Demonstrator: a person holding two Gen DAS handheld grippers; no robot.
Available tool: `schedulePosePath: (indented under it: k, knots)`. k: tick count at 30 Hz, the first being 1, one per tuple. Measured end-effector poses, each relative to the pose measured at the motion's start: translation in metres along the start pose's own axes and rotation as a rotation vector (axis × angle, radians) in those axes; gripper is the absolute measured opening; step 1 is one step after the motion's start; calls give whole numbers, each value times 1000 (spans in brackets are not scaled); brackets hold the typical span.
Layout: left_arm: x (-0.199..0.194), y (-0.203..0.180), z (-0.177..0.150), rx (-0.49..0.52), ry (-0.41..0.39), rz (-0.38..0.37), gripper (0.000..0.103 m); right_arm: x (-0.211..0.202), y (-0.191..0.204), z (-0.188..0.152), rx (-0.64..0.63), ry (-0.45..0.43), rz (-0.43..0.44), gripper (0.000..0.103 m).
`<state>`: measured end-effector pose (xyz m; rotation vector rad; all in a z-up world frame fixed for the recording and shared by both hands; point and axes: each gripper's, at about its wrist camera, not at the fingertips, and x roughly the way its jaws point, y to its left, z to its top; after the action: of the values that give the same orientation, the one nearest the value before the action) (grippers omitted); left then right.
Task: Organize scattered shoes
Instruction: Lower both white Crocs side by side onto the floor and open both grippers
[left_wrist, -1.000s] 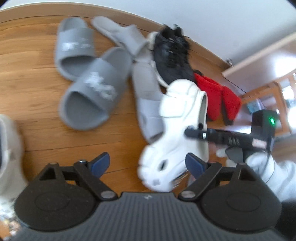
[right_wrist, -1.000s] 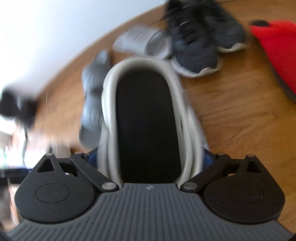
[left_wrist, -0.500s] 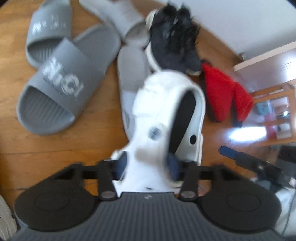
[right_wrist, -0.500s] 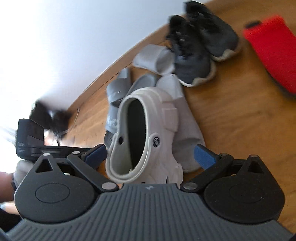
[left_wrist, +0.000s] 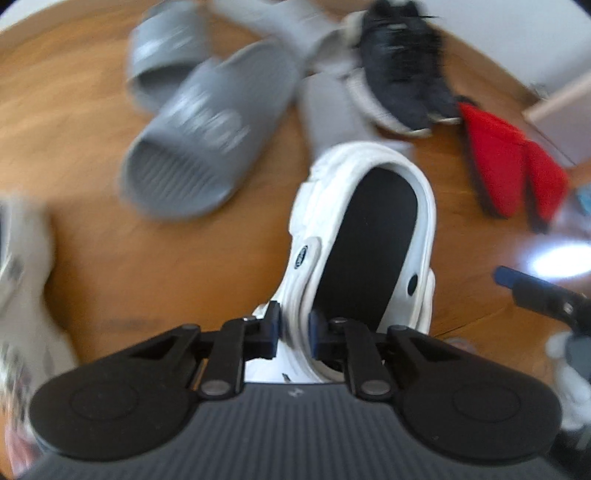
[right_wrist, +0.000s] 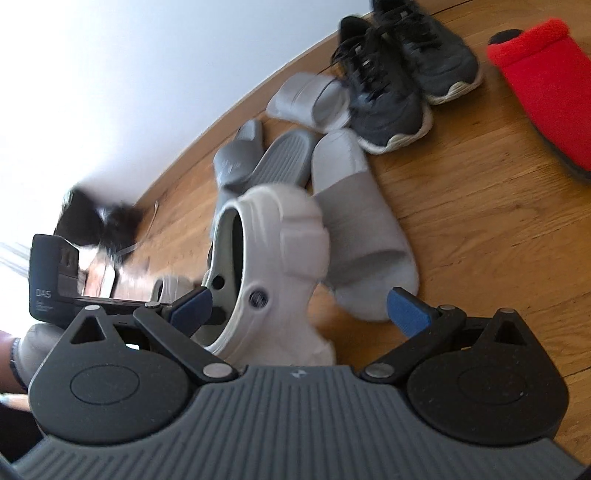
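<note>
While my left gripper (left_wrist: 294, 328) is pinching the white clog's (left_wrist: 364, 236) side wall, my right gripper (right_wrist: 299, 306) is hanging spread before it; only its view is showing the black sneakers (right_wrist: 399, 74) clearly beyond the clog.

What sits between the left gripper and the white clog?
Nothing visible. The left gripper is already shut on the side wall of the white clog, one finger inside the opening, one outside. The right gripper stands open beside it.

Daylight, bright; glare patch at left-wrist view's right edge. Motion blur on grey slides (left_wrist: 207, 133). Fisheye bending at edges; white wall (right_wrist: 129, 74) overexposed.
</note>
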<state>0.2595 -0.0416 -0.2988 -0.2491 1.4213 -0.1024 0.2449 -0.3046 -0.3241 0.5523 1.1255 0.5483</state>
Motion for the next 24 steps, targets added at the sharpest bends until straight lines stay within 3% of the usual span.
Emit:
schedulePosePath:
  k: [5, 9, 10, 12, 14, 17, 20, 24]
  knots:
    - [5, 28, 2, -114, 36, -107, 27, 23, 34, -7, -90, 114, -8, 102]
    - [-40, 44, 5, 17, -66, -156, 62, 44, 67, -6, -127, 236, -42, 102]
    - [-54, 55, 2, 48, -93, -153, 64, 54, 74, -6, -99, 284, -56, 102]
    - [-74, 77, -4, 108, -128, -108, 64, 79, 84, -8, -26, 390, -88, 102]
    - [-86, 98, -13, 142, -172, -9, 64, 103, 94, -10, 28, 478, -124, 102]
    - [-94, 131, -25, 101, -206, 106, 70, 145, 110, -24, 18, 531, -235, 102]
    - [-98, 158, -26, 15, -202, 100, 70, 182, 117, -39, -1, 523, -386, 103]
    - [-107, 202, -30, -96, -211, 84, 73, 197, 114, -52, -30, 520, -447, 103]
